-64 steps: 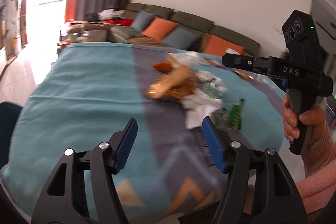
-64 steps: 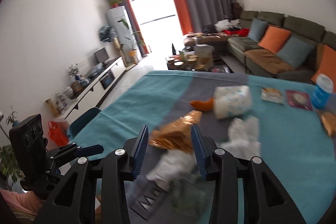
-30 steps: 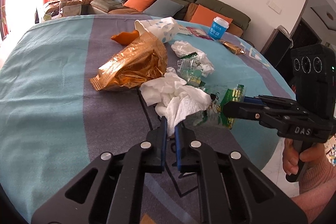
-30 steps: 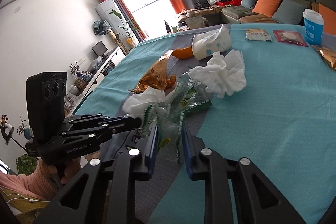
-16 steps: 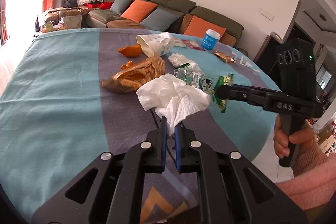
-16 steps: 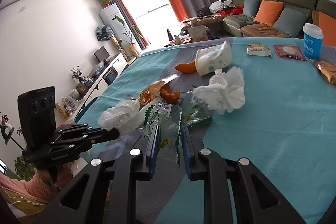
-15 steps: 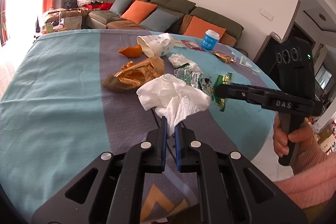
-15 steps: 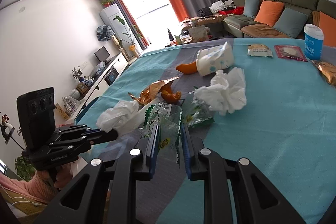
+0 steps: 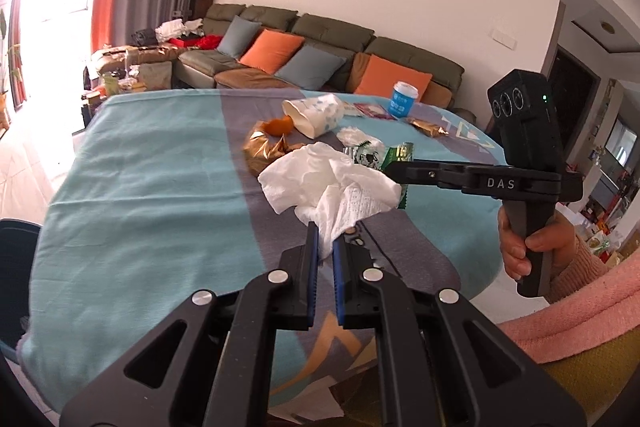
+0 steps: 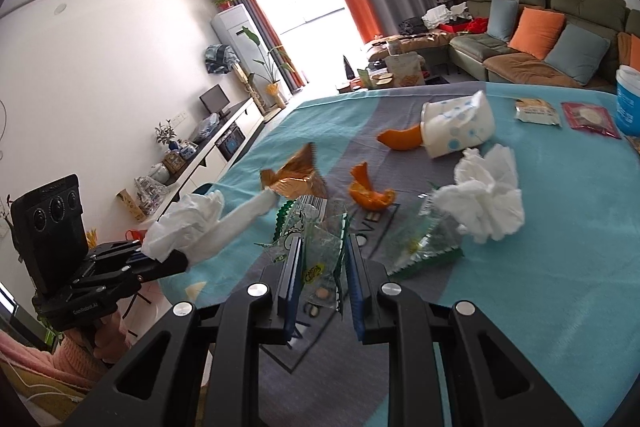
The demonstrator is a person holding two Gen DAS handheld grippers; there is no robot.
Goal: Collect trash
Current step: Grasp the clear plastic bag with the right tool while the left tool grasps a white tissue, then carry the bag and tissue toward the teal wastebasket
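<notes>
You have two pieces in hand. Your left gripper (image 9: pixel 325 241) is clamped on a crumpled white paper tissue (image 9: pixel 332 183), lifted off the teal and grey tablecloth (image 9: pixel 140 195). Your right gripper (image 10: pixel 322 267) is closed on a clear plastic wrapper with green edging (image 10: pixel 316 231). Neither is binned; no bin is visible. Left on the cloth: a gold foil bag (image 10: pixel 296 177), orange peel (image 10: pixel 370 195), a tipped white paper cup with blue dots (image 10: pixel 456 131), a second white tissue wad (image 10: pixel 486 195) and another green-edged wrapper (image 10: pixel 424 247). Most of the job remains.
</notes>
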